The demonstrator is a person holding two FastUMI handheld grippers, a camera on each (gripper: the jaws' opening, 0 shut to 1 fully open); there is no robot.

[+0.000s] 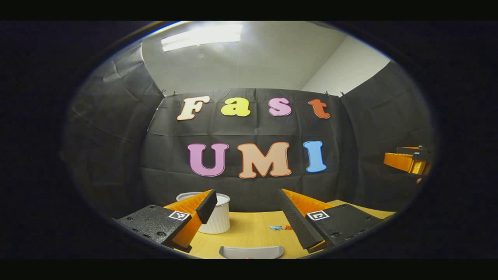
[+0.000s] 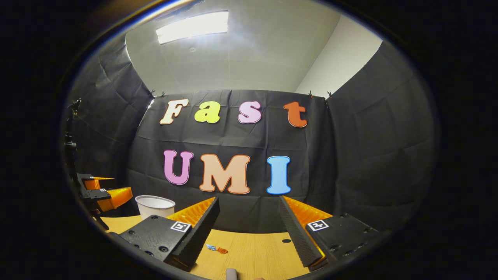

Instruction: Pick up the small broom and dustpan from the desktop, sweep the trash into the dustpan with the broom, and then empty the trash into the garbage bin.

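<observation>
My left gripper (image 1: 247,196) hovers open above the wooden desktop (image 1: 249,233), nothing between its fingers. Just below it lies the grey dustpan (image 1: 251,252), only its curved rim showing. Small blue and orange trash bits (image 1: 281,227) lie ahead on the desk. The white ribbed garbage bin (image 1: 218,217) stands at the back left, partly behind one finger. My right gripper (image 2: 248,202) is open and holds nothing. A grey rounded end (image 2: 231,274), perhaps the broom's handle, peeks in at the bottom edge beneath it. The trash bits (image 2: 217,249) lie just ahead, the bin (image 2: 155,206) far left.
The black cloth wall closes the desk's far side. A small dark hole (image 2: 286,241) sits in the desktop (image 2: 253,252). The right gripper (image 1: 410,160) shows at the far right of the left gripper view; the left gripper (image 2: 105,192) shows at the far left of the right gripper view.
</observation>
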